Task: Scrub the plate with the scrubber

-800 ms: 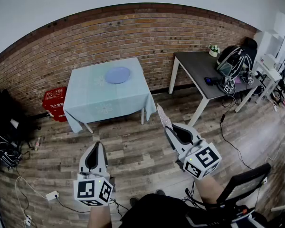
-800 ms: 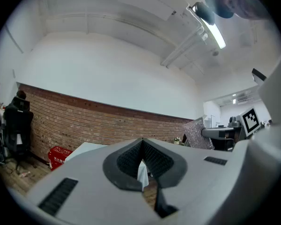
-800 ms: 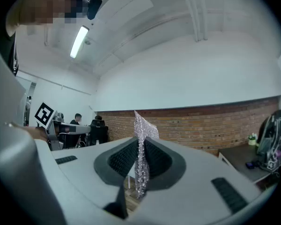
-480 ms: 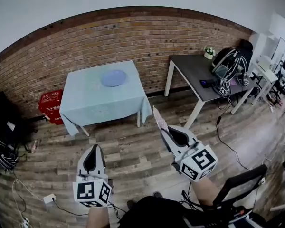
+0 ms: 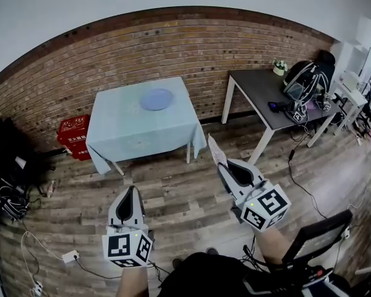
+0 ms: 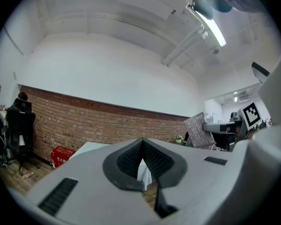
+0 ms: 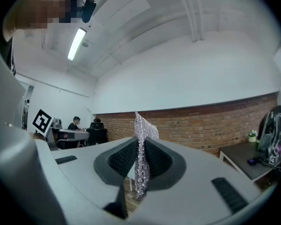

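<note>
Right gripper view: glittery mesh scrubber (image 7: 140,159)

I see a red brick wall (image 5: 173,39) curving across 12 o'clock, with plain white wall above it. The floor (image 5: 173,190) is grey-brown wood plank. A worktop (image 5: 136,138) draped in pale blue cloth stands by the brick at 11 o'clock, with a red crate (image 5: 72,133) just beside it at 10. At 2 o'clock there is a dark desk (image 5: 255,88) on white legs, carrying a backpack (image 5: 303,79). White shelving (image 5: 352,57) fills 3 o'clock. A black chair (image 5: 317,239) sits at 4, and a white power strip (image 5: 68,255) lies at 8. In the left gripper view a tube light (image 6: 215,29) glows on the ceiling.
</note>
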### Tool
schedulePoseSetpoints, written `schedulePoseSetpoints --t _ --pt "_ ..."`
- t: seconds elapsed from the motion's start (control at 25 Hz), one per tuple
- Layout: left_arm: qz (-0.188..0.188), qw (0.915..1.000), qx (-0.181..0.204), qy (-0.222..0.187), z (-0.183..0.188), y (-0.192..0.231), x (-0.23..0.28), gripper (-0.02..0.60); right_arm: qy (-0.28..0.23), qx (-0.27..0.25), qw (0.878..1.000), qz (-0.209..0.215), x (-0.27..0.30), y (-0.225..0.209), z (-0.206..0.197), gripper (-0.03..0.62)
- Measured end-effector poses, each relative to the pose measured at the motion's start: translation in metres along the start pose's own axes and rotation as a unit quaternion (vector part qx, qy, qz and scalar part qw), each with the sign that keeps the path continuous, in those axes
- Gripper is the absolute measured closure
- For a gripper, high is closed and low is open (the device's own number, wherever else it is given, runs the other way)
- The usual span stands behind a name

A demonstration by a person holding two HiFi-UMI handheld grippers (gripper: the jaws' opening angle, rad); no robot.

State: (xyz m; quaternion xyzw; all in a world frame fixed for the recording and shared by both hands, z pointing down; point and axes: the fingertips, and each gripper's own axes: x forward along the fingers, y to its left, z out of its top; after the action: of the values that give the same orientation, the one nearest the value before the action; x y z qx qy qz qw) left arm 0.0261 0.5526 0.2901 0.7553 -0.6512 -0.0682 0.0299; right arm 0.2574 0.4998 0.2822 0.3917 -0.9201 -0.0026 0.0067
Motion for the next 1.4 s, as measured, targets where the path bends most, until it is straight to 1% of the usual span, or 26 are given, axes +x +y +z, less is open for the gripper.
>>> schedulePoseSetpoints --t 0.28,0.52,0.72,0.88,1.04,1.16,1.4 --pt "-0.009 1.0 0.001 -0.001 0.002 0.022 -0.005 0.574 0.002 -0.004 1.0 0.006 0.018 0.03 0.001 0.534" --pt "-0.028 0.9996 0.001 0.007 -0.004 0.044 -0.01 0.574 0.002 -0.005 1.0 -0.005 0.03 0.053 -0.005 0.534" --pt "-0.031 0.9995 -0.008 0.002 -0.006 0.056 -0.003 0.574 0.016 -0.013 1.0 -0.001 0.044 0.061 -0.012 0.534" --pt "-0.028 0.9996 -0.006 0.001 -0.007 0.067 0.012 0.574 0.013 -0.01 1.0 0.003 0.069 0.052 -0.013 0.534" --pt "-0.016 0.9998 -0.008 0.006 -0.011 0.08 0.041 0.574 0.009 -0.006 1.0 0.014 0.103 0.036 -0.014 0.534" --pt "-0.013 0.9999 0.001 0.002 -0.009 0.082 0.069 0.574 0.009 -0.014 1.0 0.016 0.126 0.014 -0.011 0.534" --pt "-0.003 1.0 -0.001 0.003 -0.013 0.087 0.131 0.574 0.009 -0.012 1.0 0.028 0.17 -0.033 -0.012 0.534"
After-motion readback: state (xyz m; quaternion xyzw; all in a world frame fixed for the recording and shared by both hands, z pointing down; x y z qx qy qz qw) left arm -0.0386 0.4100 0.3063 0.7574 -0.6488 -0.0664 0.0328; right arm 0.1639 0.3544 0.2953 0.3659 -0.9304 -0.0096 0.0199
